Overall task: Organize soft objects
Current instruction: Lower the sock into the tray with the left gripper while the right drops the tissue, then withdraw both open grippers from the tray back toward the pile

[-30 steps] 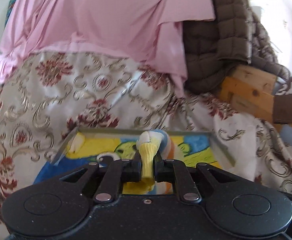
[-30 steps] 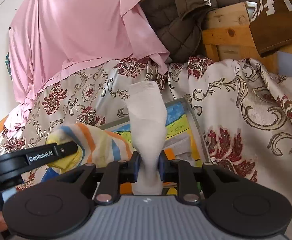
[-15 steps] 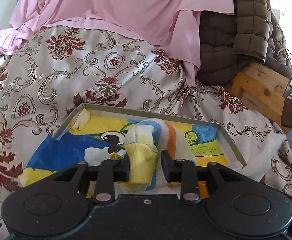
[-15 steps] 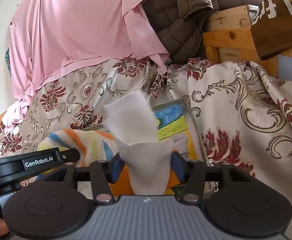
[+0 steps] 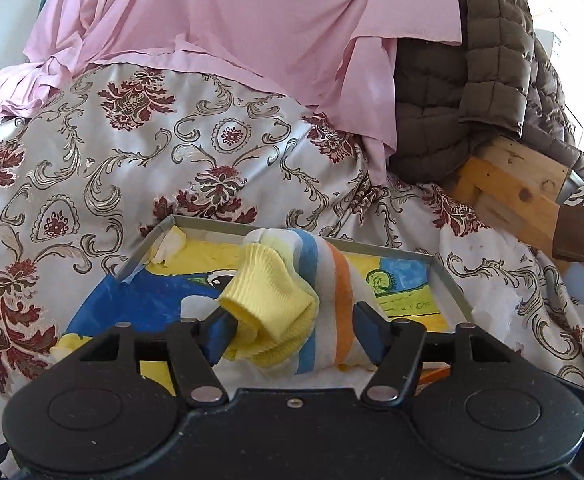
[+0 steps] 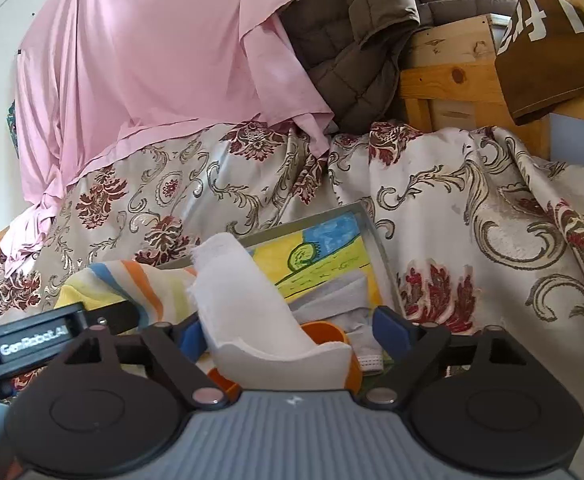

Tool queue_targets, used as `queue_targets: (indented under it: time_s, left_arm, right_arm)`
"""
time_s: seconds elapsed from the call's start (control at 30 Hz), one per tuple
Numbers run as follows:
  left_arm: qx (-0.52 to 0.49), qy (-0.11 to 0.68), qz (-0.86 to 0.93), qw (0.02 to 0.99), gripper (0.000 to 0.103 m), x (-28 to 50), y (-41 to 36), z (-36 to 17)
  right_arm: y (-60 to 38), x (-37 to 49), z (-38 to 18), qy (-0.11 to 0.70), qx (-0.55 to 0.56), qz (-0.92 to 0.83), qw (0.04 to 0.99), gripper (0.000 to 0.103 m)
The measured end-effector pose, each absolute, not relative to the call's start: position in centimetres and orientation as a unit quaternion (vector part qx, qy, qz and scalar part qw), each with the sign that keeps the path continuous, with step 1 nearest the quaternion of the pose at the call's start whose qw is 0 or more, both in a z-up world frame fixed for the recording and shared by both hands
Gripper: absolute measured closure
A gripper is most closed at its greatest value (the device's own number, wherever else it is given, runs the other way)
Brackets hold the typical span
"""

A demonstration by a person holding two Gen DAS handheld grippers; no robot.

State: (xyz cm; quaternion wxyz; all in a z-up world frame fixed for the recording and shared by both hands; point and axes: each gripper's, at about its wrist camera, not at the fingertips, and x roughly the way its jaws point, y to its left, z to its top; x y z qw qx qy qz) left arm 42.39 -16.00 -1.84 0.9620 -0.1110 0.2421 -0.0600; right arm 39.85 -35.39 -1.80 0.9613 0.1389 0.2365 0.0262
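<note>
Bed: patterned spread (image 5: pixel 92 184) under tray (image 5: pixel 449 280).
Tray: striped sock (image 5: pixel 315 300), white sock (image 6: pixel 252 312).
Left gripper (image 5: pixel 290 330): opening, striped sock between.
Right gripper (image 6: pixel 292 330): opening, white sock between.

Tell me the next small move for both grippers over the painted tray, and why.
Probably draw both grippers straight back. The left gripper is opening around the striped yellow-cuffed sock, and the right gripper is opening around the white sock. Both socks sit over the grey-rimmed painted tray, so backing away should leave them there.
</note>
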Motion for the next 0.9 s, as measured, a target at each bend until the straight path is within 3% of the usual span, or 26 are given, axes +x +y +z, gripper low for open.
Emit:
queue_targets:
  time_s: [0.33,0.9]
  left_arm:
    - [-0.118,0.239,-0.064,0.962,0.03,41.3,-15.1,-1.7]
    - [-0.13,0.223,-0.063,0.964,0.02,34.9,-12.6,1.1]
  right_arm:
    - [-36.0,39.0,-0.5,0.222,0.144,0.033,0.964,0.005]
    - [-36.2,32.1,4.3,0.171,0.144,0.015,0.975,0.0]
